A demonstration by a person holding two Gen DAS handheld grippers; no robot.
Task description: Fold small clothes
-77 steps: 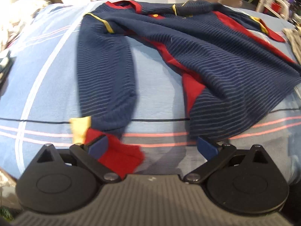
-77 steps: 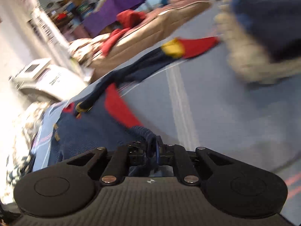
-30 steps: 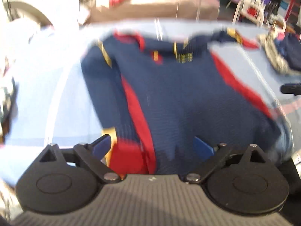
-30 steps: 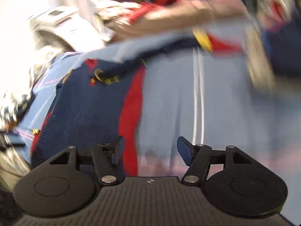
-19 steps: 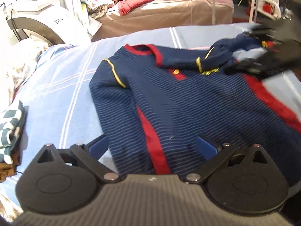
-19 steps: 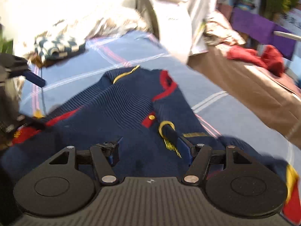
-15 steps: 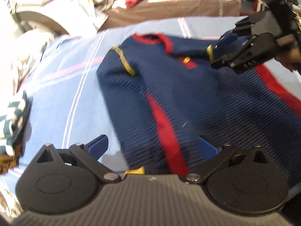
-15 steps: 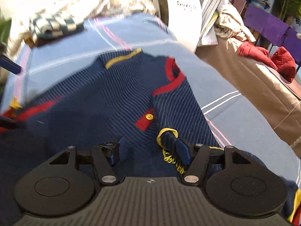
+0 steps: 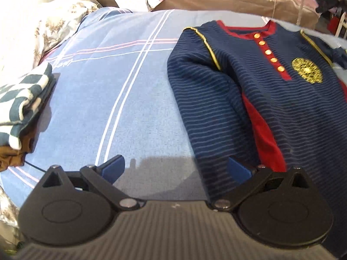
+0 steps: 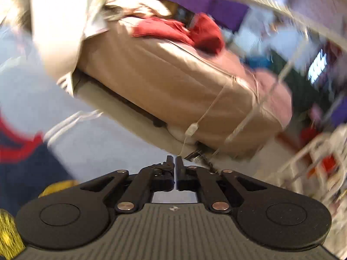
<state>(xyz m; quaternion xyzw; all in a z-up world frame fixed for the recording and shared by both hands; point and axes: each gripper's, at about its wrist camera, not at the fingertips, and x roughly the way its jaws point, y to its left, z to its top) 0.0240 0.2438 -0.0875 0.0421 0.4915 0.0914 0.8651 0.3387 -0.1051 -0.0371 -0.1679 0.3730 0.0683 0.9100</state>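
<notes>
On the blue plaid bedsheet a small navy striped top lies face up, neckline away from the camera, its gold buttons and gold crest showing; it looks spread flat like this so that sleeves and sides can be turned inward, and the sleeve on its left side already lies down along the body beside a red side panel. A folded checked cloth sits at the sheet's left edge, well apart, probably set aside as finished. Low over the sheet, the left gripper tilts steeply downward with its blue pads spread wide and nothing between them; one pad hangs over bare sheet, the other over the sleeve's lower part, which suggests it is lining up on that edge. The right gripper is seen in a heavily blurred frame, angled down past the top's collar toward a tan sofa; its jaws are closing, almost meeting, with nothing visible between them, so it seems to carry no cloth
</notes>
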